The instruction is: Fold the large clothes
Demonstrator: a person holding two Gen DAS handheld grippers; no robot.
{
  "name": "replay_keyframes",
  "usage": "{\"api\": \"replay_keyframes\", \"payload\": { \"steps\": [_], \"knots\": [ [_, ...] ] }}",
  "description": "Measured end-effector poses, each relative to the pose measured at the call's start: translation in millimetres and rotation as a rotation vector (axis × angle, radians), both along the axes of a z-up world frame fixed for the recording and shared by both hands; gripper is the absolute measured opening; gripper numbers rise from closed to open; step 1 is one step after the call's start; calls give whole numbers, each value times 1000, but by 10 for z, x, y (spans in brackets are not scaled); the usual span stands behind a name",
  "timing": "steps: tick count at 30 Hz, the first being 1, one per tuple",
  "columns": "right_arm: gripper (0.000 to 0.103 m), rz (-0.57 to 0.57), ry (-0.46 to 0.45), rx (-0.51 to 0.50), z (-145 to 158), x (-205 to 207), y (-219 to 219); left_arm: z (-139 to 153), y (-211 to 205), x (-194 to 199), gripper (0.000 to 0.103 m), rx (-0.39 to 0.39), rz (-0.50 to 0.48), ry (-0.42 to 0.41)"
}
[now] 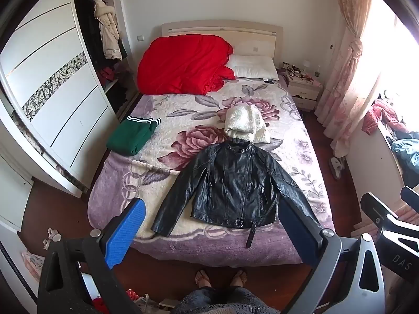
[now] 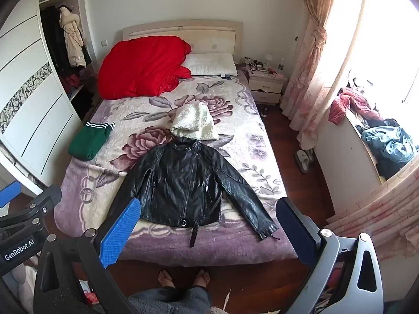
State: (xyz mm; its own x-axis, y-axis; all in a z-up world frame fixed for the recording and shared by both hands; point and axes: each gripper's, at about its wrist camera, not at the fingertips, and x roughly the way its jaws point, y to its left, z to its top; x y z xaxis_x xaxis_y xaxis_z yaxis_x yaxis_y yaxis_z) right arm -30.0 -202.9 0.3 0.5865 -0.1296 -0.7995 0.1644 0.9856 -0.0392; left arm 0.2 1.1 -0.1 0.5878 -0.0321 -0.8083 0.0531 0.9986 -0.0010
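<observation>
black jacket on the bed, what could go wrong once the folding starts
The black leather jacket looks slick, so folds may slip open. Its loose strap dangles over the bed edge and could snag. The collar touches the white fleece bundle, which might get dragged along.

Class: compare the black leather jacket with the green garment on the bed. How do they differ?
The black leather jacket lies spread flat, sleeves out; the green garment is folded compact. The jacket is glossy and near the bed's foot; the green garment is matte, by the left edge. Both rest on the floral blanket.
</observation>
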Motion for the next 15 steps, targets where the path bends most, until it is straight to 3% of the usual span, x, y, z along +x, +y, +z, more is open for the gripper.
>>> {"api": "replay_keyframes", "payload": {
  "steps": [15],
  "knots": [
    [103,0,-7,-2,68,-33,-13,119,97,-2,103,7,6,-26]
  ]
}}
